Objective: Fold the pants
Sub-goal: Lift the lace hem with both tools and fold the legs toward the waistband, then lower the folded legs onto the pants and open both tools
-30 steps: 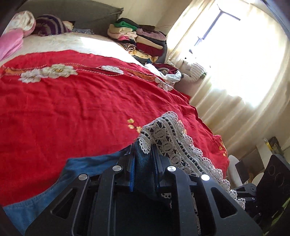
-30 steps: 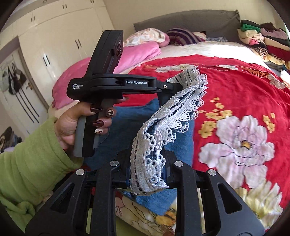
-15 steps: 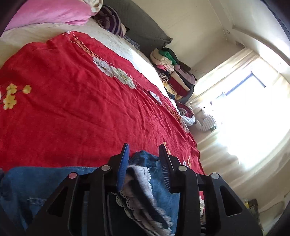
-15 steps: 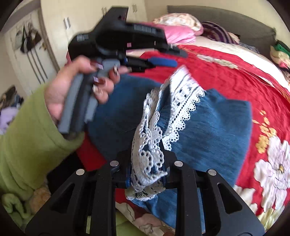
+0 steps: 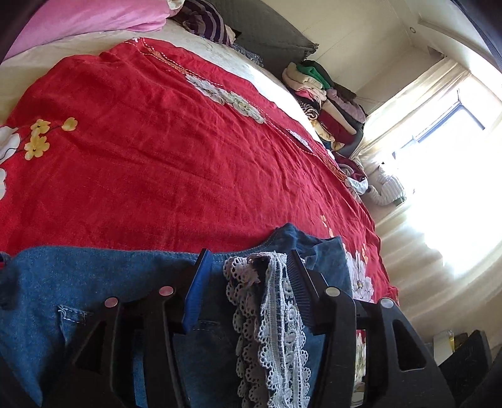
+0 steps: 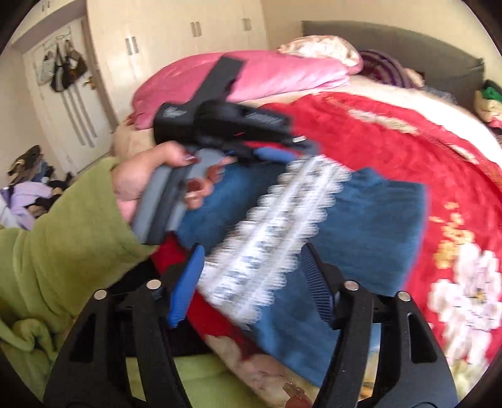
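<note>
The blue denim pants [image 5: 103, 298] with a white lace hem [image 5: 269, 320] lie folded on the red flowered bedspread [image 5: 163, 150] near its front edge. My left gripper [image 5: 248, 260] is open, its jaws wide on either side of the lace hem, which lies loose between them. My right gripper [image 6: 251, 251] is also open, with the blurred lace hem [image 6: 282, 219] lying between its jaws on the denim [image 6: 376, 226]. The left gripper's body [image 6: 219, 122], held by a hand in a green sleeve, shows in the right wrist view.
Pink bedding [image 5: 84, 18] and a striped pillow [image 5: 207, 18] lie at the head of the bed. A stack of folded clothes [image 5: 323, 100] sits at the far corner by the curtained window [image 5: 439, 150]. Wardrobe doors [image 6: 175, 44] stand to the left.
Both grippers have opened and let go of the lace hem, which now lies on the folded denim. The right view has swung and is blurred by motion.
</note>
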Available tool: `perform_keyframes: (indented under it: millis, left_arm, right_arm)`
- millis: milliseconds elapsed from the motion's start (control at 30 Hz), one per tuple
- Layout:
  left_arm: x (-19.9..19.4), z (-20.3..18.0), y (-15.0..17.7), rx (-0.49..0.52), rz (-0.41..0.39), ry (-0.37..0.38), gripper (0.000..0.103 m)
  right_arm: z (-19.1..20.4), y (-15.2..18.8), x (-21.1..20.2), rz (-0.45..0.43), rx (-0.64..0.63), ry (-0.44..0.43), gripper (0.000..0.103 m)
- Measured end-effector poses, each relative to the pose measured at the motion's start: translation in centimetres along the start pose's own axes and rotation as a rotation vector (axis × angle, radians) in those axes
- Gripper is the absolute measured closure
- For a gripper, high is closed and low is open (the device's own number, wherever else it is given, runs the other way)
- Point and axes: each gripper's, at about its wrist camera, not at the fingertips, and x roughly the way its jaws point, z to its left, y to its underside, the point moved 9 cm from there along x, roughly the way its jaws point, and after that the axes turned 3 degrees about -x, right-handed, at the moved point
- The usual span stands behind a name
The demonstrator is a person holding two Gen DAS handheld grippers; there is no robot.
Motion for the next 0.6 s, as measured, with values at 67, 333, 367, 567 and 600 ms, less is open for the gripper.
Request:
perform_keyframes:
  millis: [67,333,367,567,600]
  left_arm:
    - [0.0,0.5,0.3,0.002,0.011,-0.014,0.055]
    - [1.5,0.0,0.9,0.043,0.050,-0.047,0.045]
    - [1.7,0.0,0.9,0.044,0.051,-0.047,0.047]
    - [2.3,-0.2,0.9,0.032,0.051,-0.038,0.080]
    - [2.4,-0.3,0.9,0.035,0.047,-0.043,0.083]
  right_arm:
    - [-2.7,-0.2,-0.4,-0.015,0.045,0.054,0.043]
    - [-14.4,-1.4,1.3,-0.022,0.345,0.120,0.034]
    - [-15.5,-1.6,2.0,-0.016,0.370,0.109,0.034]
    - [-19.1,-2.4,6.6,0.047,0.453,0.035,0.034]
    - [-19.5,-2.2,7.2,0.057,0.468,0.025,0.037]
